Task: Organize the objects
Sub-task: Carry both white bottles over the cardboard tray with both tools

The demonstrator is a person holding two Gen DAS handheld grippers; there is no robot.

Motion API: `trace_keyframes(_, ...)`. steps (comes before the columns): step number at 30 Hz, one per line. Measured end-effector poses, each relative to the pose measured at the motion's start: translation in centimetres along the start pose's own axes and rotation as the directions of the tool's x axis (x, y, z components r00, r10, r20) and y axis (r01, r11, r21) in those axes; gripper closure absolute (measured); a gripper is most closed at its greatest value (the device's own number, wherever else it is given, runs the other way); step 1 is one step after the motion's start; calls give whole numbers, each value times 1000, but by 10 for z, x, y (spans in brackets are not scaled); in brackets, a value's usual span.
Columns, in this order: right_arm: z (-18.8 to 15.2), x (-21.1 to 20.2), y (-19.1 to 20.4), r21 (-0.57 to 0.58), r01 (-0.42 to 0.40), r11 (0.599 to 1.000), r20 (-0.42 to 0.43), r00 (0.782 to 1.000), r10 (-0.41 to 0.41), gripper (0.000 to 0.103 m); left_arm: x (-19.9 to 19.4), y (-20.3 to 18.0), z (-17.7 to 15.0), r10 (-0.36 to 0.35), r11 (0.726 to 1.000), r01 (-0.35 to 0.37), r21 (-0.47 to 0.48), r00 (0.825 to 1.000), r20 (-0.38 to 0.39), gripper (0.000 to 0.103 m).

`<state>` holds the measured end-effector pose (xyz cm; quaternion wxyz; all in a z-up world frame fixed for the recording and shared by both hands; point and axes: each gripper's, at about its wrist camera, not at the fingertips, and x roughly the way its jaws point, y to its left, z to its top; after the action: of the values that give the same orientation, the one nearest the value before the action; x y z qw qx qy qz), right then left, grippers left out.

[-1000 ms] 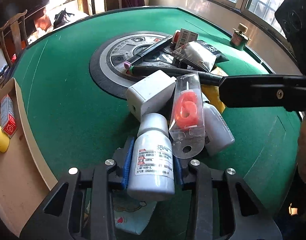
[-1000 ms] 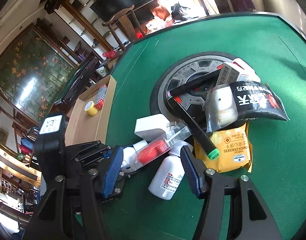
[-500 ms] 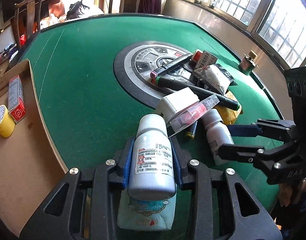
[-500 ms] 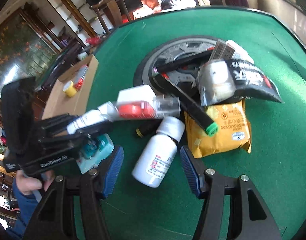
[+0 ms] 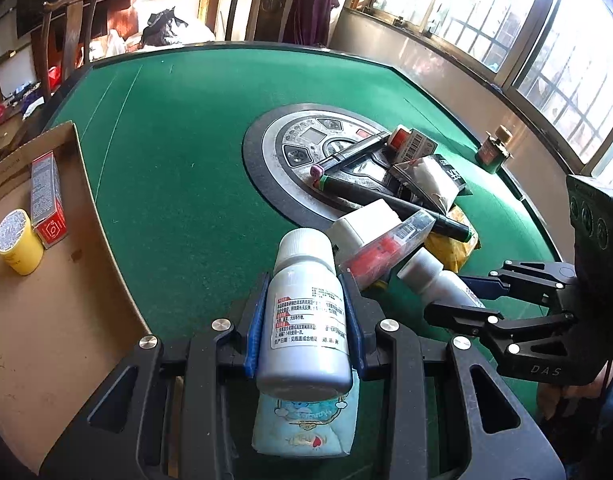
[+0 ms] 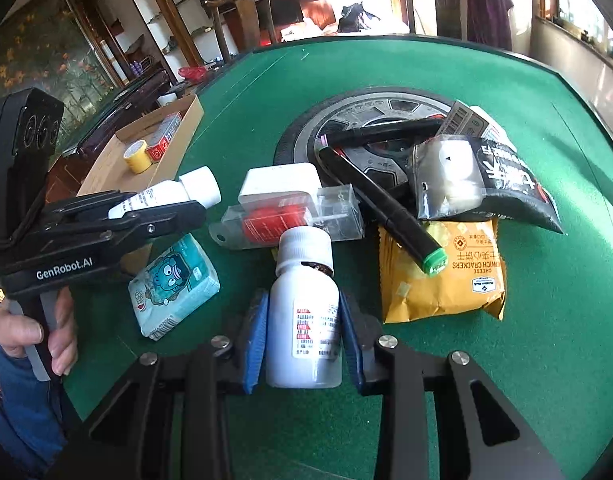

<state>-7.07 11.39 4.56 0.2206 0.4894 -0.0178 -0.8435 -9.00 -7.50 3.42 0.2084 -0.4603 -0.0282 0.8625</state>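
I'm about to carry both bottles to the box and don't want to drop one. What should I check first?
1. Left gripper clamped on the held bottle: ok, both pads press its sides.
2. Right gripper closed firmly on the second bottle: cannot tell; the pads flank it, but the squeeze is unclear.
3. Second bottle free of the pile: cannot tell; its cap sits right by the clear pack.
4. Room in the cardboard box: ok, there is bare floor beside the yellow roll and red carton.
5. Path to the box: ok, open green felt.
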Motion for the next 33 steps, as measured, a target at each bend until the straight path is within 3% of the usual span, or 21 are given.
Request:
trace_keyframes(10,9,-30,-4,35,-58,998,119,991,54,69,-24,1,6,-9,1000,11,-13,995,102,70)
trace_keyframes(19,15,-28,5,51,-136,989,119,985,129,69,-46,26,13,-11,997,21,-69,989,144,70)
trace_keyframes(27,44,-14,67,-28,-179,983,88,979,181,69,-80,79,14,46,983,-9,-185,978,201,70)
trace_keyframes(33,73,12,125,-103,-210,972,42,976,215,69,-96,130,7,134,944,-62,-323,969,208,69)
